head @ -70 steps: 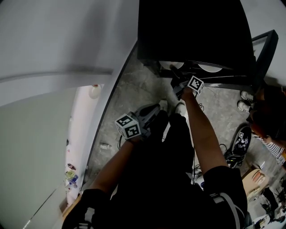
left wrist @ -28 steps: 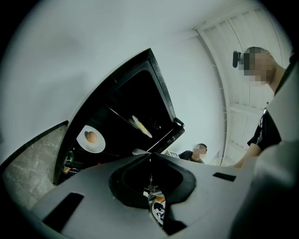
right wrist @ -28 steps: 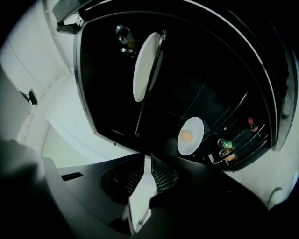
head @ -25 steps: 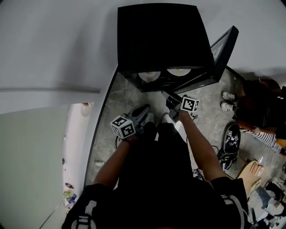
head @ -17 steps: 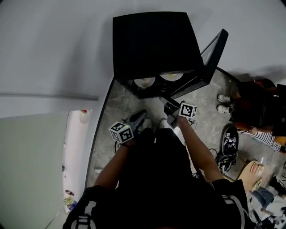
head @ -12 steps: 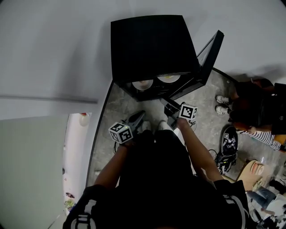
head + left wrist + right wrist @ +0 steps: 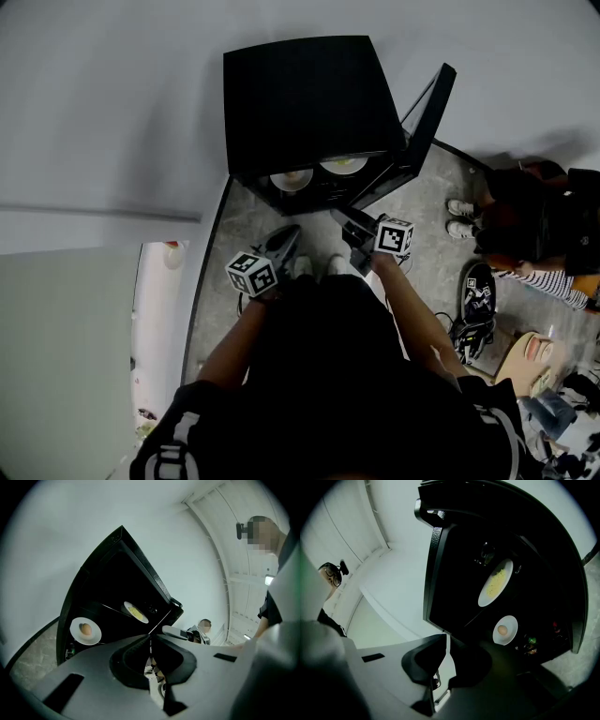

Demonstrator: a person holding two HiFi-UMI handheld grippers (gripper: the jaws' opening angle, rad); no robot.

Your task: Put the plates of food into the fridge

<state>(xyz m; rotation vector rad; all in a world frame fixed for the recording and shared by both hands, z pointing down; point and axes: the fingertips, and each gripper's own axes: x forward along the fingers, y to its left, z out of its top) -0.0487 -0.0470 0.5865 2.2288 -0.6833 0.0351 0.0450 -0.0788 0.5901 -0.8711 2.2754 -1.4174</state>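
Egg plate [image 7: 292, 179] and yellow-food plate [image 7: 344, 165] sit in the fridge [image 7: 309, 103]
I see my left gripper [image 7: 287, 234] with fingers clenched empty, my right gripper [image 7: 341, 217] just closing on nothing; open door [image 7: 427, 112] juts out, bystander [image 7: 539, 230] beyond

Grey speckled floor [image 7: 242, 223], white walls [image 7: 112, 94]

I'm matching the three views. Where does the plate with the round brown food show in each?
Head view: plate with the round brown food, upper centre, in the black fridge, left of two plates.
Left gripper view: lower left.
Right gripper view: right of centre, the lower plate.
Shared landmark: the plate of yellow food beside it.
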